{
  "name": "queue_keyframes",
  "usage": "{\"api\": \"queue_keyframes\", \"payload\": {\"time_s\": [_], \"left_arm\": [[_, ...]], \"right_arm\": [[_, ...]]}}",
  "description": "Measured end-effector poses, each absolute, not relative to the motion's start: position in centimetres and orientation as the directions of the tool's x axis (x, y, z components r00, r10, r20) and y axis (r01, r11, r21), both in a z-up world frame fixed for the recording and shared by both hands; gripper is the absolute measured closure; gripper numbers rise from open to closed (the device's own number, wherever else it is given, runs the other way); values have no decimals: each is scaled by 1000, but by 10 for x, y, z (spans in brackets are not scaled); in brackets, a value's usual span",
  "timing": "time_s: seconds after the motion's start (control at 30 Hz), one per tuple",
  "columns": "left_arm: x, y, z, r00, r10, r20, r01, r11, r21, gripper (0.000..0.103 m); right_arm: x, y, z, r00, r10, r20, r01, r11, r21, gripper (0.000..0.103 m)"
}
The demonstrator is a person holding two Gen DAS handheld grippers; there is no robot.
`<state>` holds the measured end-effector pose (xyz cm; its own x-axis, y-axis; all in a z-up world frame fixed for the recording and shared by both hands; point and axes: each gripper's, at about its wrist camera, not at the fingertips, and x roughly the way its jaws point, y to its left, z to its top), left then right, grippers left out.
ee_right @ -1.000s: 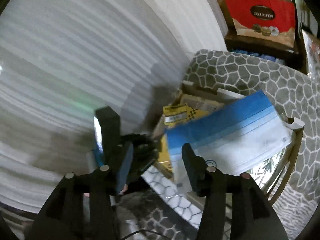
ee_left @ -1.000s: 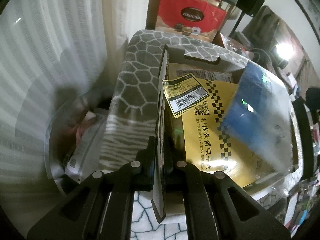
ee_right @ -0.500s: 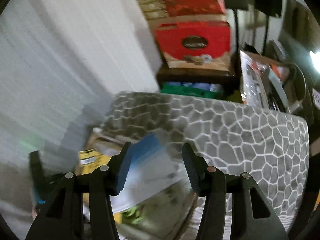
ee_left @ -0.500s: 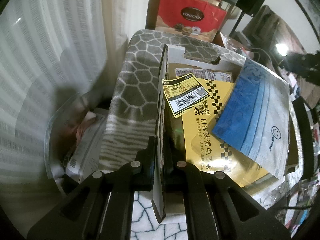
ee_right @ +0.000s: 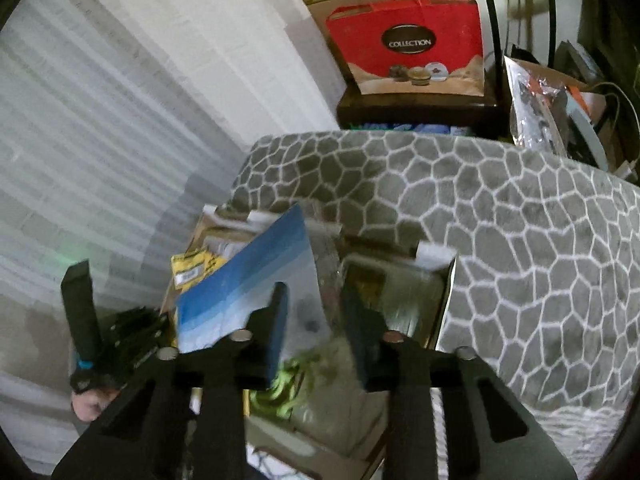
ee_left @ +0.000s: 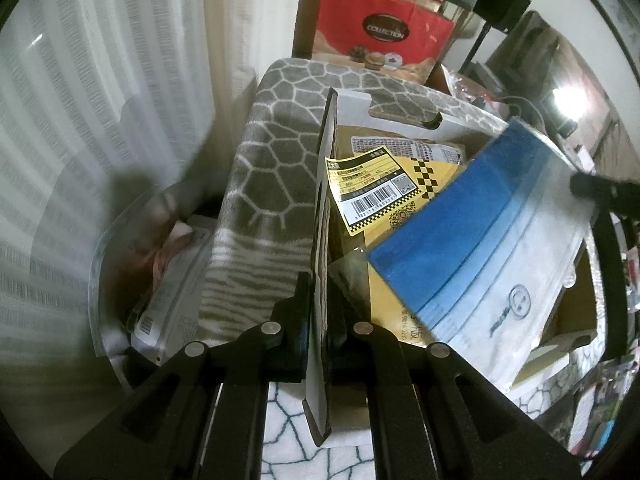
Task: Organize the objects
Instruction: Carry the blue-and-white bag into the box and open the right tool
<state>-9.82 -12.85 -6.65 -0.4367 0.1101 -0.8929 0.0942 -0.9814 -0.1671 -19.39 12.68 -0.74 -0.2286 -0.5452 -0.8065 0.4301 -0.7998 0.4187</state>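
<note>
A cardboard box point(ee_left: 352, 100) stands on a grey patterned cushion. My left gripper point(ee_left: 318, 292) is shut on the box's left wall, which stands upright between the pads. Inside lie a yellow package point(ee_left: 424, 176) with a barcode label and, on top, a blue and white mask pack point(ee_left: 472, 240), tilted. My right gripper point(ee_right: 316, 320) hangs over the box with its jaws closing. The pack's point(ee_right: 240, 292) white corner lies between them, with a gap still showing. One right fingertip point(ee_left: 596, 188) shows at the pack's right edge. The left gripper point(ee_right: 84, 320) shows at lower left.
The grey honeycomb cushion point(ee_right: 500, 220) spreads behind and to the right of the box. A red gift bag point(ee_left: 380, 32) stands at the back. A clear bin point(ee_left: 120, 240) with papers sits left of the cushion, by a white curtain point(ee_left: 100, 100). Clutter fills the far right.
The right gripper swung back down over the box and its jaws narrowed. The mask pack, flat in the box half a second ago, now stands tilted. The left gripper kept still.
</note>
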Motion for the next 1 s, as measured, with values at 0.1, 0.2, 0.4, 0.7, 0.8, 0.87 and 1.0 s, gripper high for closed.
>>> {"api": "queue_keyframes", "payload": {"time_s": [0.1, 0.2, 0.4, 0.7, 0.8, 0.87, 1.0], "left_arm": [[-99, -128, -66, -436, 110, -893, 96, -981, -167, 99], [-98, -129, -66, -435, 114, -893, 97, -980, -173, 99], [-99, -131, -67, -434, 125, -892, 101, -977, -186, 99], [-98, -132, -66, -436, 134, -890, 106, -974, -199, 98], [-99, -133, -65, -437, 140, -889, 110, -972, -208, 98], [-98, -134, -63, -439, 143, -887, 111, -971, -212, 98], [-95, -137, -58, -453, 153, -878, 110, -968, -226, 97]], "right_arm": [[-179, 127, -8, -221, -557, -801, 451, -786, 422, 90], [-163, 127, -9, -225, -562, -796, 468, -779, 418, 95], [-129, 146, -19, -211, -570, -794, 416, -788, 455, 95], [-98, 169, -31, -293, -567, -770, 303, -819, 488, 95], [-97, 175, -33, -360, -547, -756, 231, -837, 496, 97], [-95, 174, -36, -378, -551, -744, 197, -833, 517, 97], [-90, 164, -50, -384, -558, -736, 141, -823, 550, 99]]}}
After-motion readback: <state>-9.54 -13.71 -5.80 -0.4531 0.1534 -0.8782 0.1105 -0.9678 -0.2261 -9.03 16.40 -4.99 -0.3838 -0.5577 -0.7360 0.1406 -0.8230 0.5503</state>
